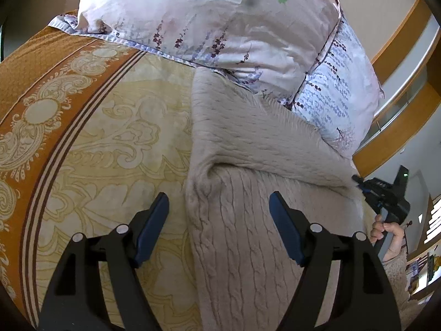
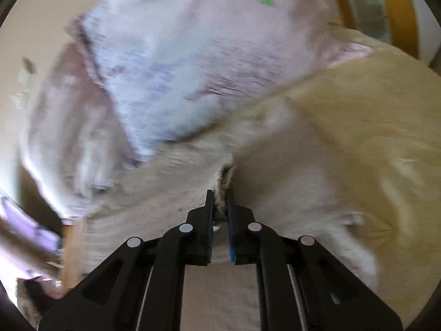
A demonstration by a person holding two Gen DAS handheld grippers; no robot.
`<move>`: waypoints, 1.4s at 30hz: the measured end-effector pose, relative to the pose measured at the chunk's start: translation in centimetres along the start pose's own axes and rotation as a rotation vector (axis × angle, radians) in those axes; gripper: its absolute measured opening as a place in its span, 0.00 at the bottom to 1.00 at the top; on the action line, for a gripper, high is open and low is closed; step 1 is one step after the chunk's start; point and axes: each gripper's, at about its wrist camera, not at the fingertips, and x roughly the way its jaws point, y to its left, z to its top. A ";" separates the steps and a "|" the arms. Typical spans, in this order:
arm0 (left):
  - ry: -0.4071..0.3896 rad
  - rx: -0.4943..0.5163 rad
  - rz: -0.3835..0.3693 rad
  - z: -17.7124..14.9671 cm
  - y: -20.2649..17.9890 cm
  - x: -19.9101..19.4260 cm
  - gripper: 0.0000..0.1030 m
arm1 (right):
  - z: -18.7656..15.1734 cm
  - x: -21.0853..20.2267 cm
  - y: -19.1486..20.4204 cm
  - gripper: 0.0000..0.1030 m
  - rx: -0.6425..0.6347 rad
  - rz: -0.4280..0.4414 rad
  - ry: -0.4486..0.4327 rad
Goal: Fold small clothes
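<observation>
A beige cable-knit sweater (image 1: 248, 160) lies on the bed, its upper part folded over and reaching up against the pillows. My left gripper (image 1: 219, 201) is open and empty, hovering over the sweater's left edge, one finger over the bedspread and one over the knit. My right gripper (image 1: 358, 179) shows at the sweater's right edge. In the blurred right wrist view, that gripper (image 2: 220, 195) is shut on a pinch of the sweater (image 2: 165, 193).
The bed has an orange and cream patterned bedspread (image 1: 82, 138). Two floral pillows (image 1: 206, 19) lie at the head, the second one (image 1: 339, 88) to the right. A wooden headboard (image 1: 399, 55) curves behind. Shelves (image 1: 424, 248) stand at the far right.
</observation>
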 end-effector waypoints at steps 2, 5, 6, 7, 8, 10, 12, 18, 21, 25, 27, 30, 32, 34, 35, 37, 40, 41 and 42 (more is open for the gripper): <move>-0.001 0.011 0.005 -0.1 -0.2 0.0 0.73 | -0.3 0.4 -0.7 0.10 0.018 0.005 0.019; 0.004 0.011 -0.005 -0.4 -0.3 -0.2 0.73 | -0.3 -1.1 -0.8 0.27 0.023 0.013 0.005; 0.003 0.014 -0.010 -0.6 -0.3 -0.3 0.73 | -0.3 -1.9 -1.1 0.39 0.028 0.032 0.000; 0.005 0.017 -0.014 -0.8 -0.4 -0.4 0.73 | -0.4 -2.5 -1.3 0.45 0.028 0.045 -0.004; 0.007 0.018 -0.018 -1.0 -0.4 -0.5 0.72 | -0.5 -3.1 -1.6 0.50 0.023 0.057 -0.006; 0.013 0.014 -0.036 -1.4 -0.5 -0.8 0.71 | -1.1 -4.7 -2.6 0.51 0.010 0.064 -0.006; 0.017 0.005 -0.058 -1.9 -0.4 -1.1 0.71 | -1.7 -5.8 -3.8 0.51 0.014 0.060 -0.003; 0.044 -0.035 -0.137 -3.6 -0.2 -2.0 0.62 | -3.8 -8.5 -9.0 0.51 0.049 0.036 0.015; 0.062 -0.063 -0.193 -4.9 -0.1 -2.5 0.54 | -5.1 -8.6 -10.5 0.50 0.073 0.113 0.076; 0.080 -0.095 -0.288 -6.7 0.0 -3.2 0.44 | -7.2 -9.5 -10.9 0.41 0.064 0.239 0.128; 0.084 -0.102 -0.341 -7.8 -0.1 -3.8 0.42 | -8.5 -9.9 -11.0 0.40 0.057 0.301 0.147; 0.088 -0.095 -0.386 -9.1 -0.4 -4.8 0.42 | -10.2 -11.1 -11.5 0.39 0.045 0.390 0.149; 0.093 -0.088 -0.413 -9.8 -0.5 -5.4 0.42 | -11.4 -12.0 -12.1 0.39 0.040 0.446 0.147; 0.099 -0.084 -0.436 -10.9 -0.5 -6.1 0.44 | -12.4 -12.6 -12.5 0.39 0.029 0.474 0.153; 0.101 -0.082 -0.440 -11.3 -0.4 -6.3 0.45 | -13.1 -12.9 -12.8 0.39 0.022 0.483 0.157; 0.112 -0.079 -0.452 -12.4 -0.2 -6.8 0.45 | -14.0 -13.3 -13.4 0.39 0.011 0.514 0.157; 0.121 -0.060 -0.446 -13.7 -0.2 -7.1 0.45 | -15.3 -13.1 -13.7 0.39 -0.012 0.508 0.190; 0.124 -0.053 -0.441 -14.0 -0.3 -7.1 0.45 | -15.8 -12.7 -13.7 0.39 -0.020 0.502 0.207; 0.130 -0.044 -0.432 -14.3 -0.4 -7.1 0.45 | -16.2 -12.4 -13.7 0.39 -0.025 0.501 0.221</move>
